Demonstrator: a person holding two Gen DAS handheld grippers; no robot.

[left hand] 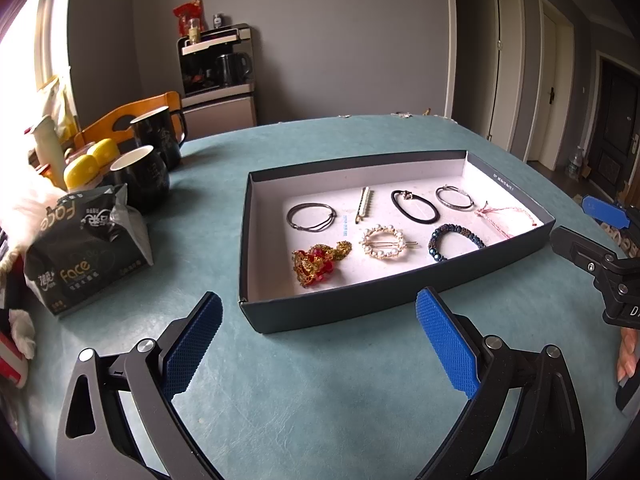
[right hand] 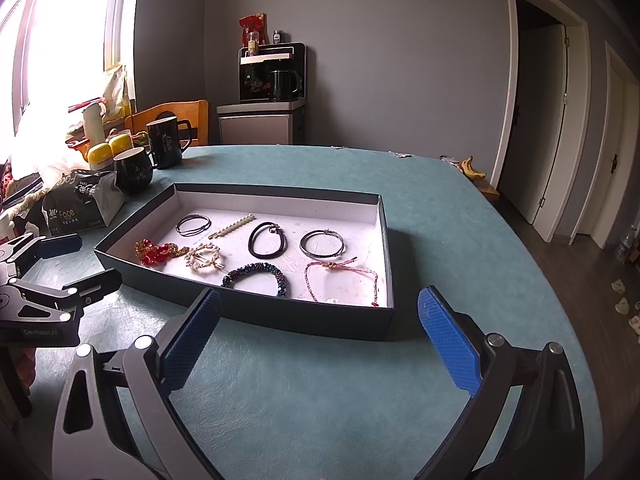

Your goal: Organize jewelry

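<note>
A shallow dark box with a white floor sits on the teal table. It holds several pieces laid apart: a red-gold ornament, a pearl ring clip, a blue bead bracelet, a pink cord bracelet, a black hair tie, a silver bangle, a pearl bar clip and a dark wire bangle. My left gripper and right gripper are open and empty, just short of the box's near wall.
Two black mugs, a tissue pack and yellow-lidded jars stand left of the box. A banana lies at the table's far right edge. A wooden chair stands behind the table.
</note>
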